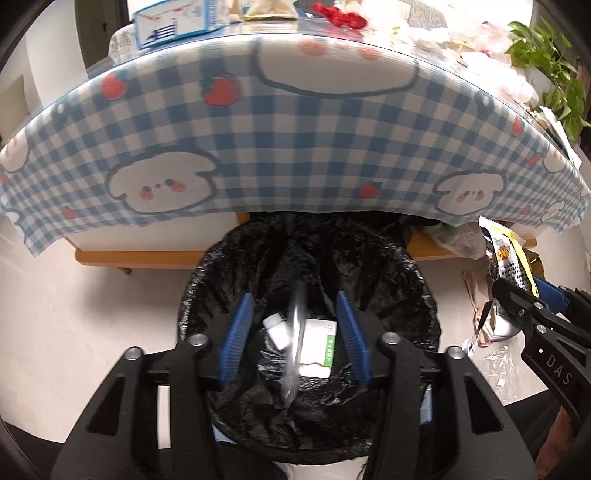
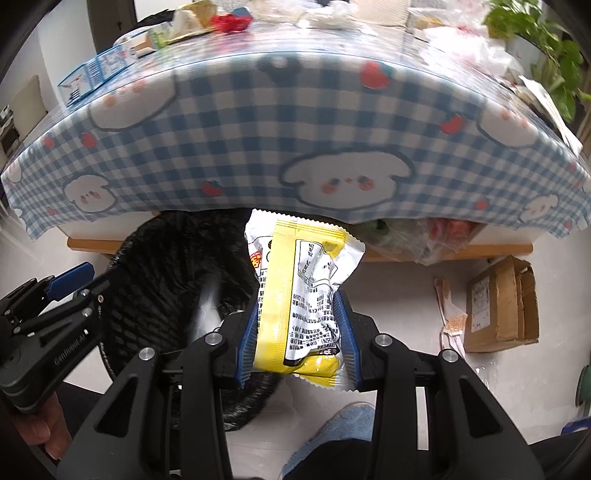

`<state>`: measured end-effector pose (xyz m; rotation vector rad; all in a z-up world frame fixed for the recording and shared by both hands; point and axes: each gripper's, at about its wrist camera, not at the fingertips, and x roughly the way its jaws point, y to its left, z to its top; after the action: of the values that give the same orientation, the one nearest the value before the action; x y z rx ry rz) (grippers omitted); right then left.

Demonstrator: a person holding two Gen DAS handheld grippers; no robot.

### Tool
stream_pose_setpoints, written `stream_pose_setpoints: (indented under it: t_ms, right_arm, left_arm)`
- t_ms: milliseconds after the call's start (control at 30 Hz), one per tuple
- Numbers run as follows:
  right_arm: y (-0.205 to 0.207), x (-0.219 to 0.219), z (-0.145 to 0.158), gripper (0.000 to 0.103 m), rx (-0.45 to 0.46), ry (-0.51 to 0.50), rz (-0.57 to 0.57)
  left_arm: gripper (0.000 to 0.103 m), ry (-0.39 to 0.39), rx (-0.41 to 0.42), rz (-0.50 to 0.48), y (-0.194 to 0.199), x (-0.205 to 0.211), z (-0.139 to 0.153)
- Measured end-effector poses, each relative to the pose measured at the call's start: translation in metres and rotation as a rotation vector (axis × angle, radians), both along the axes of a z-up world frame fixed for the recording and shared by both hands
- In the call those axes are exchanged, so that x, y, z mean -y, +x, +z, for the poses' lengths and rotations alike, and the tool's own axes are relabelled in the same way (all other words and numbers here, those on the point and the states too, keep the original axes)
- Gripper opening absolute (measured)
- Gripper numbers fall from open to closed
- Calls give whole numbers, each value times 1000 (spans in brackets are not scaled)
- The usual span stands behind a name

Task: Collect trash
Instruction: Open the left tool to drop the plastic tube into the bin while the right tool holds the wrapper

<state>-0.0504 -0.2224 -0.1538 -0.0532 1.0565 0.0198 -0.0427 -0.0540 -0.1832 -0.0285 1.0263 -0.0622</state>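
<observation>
We count two grippers: our left gripper [image 1: 295, 339], low centre, gapes over the black-lined bin [image 1: 413, 284] with a blurred clear wrapper [image 1: 295, 343] loose between its pads. Our right gripper [image 2: 297, 343] clamps one crinkled yellow-and-white snack packet [image 2: 299, 295] at centre frame.

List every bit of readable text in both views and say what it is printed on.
"DAS": on the right gripper body, cut off by the frame edge.
"GenRobot.AI": on the left gripper body, roughly legible.
Yellow snack packet: dense printed text, too small to read.
White box with green stripe in the bin: text too small.
Cardboard box label: blurred.
Blue-and-white carton on the table: unreadable.
</observation>
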Motion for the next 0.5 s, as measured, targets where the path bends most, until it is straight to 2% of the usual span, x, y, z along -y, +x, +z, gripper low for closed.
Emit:
stream_pose_setpoints:
  t_ms: [133, 200, 233, 267, 367, 500]
  right_arm:
    - [5, -18, -4, 37, -2, 5, 18]
    - [8, -27, -7, 37, -8, 10, 27]
    - [8, -31, -9, 37, -11, 13, 32]
    - [8, -36, -11, 37, -13, 15, 39]
    - [9, -49, -17, 37, -18, 18, 58]
    - [9, -62, -24, 37, -25, 31, 77]
  left_arm:
    - [69, 4, 12, 22, -4, -20, 3]
    - [80, 13, 25, 34, -6, -29, 5]
    - [88, 17, 33, 41, -8, -35, 6]
    - [92, 16, 44, 45, -10, -40, 7]
    - [96, 7, 45, 53, -11, -54, 6]
    - [97, -3, 48, 75, -12, -69, 4]
